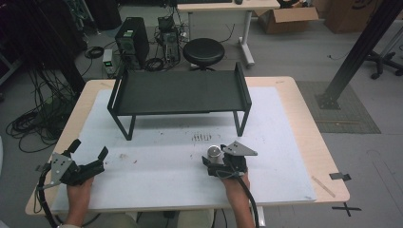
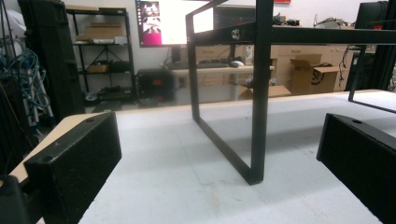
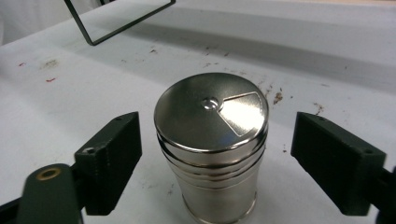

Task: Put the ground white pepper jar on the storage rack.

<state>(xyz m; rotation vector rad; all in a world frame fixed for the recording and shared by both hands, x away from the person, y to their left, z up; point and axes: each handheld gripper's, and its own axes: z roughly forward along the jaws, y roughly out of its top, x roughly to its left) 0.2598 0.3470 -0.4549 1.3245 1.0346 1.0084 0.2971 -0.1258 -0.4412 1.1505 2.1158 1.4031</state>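
Note:
A shiny steel shaker [image 3: 212, 149] with a flat lid stands upright on the white mat; in the high view the shaker [image 1: 214, 153] is near the front, right of centre. My right gripper [image 3: 217, 161] is open around it, one jaw on each side, both clear of the metal. In the high view the right gripper [image 1: 224, 164] sits just behind the shaker. My left gripper [image 1: 88, 153] rests at the table's front left, open, nothing between its jaws. In the left gripper view, my left gripper [image 2: 219, 163] faces the near leg of the black shelf [image 2: 259, 93].
A black metal shelf [image 1: 179, 91] on thin legs stands across the back half of the white mat [image 1: 161, 166]. Small dark and red specks mark the mat near the shaker. Beyond the table are a stool [image 1: 204, 52], a computer tower [image 1: 131, 42] and cables.

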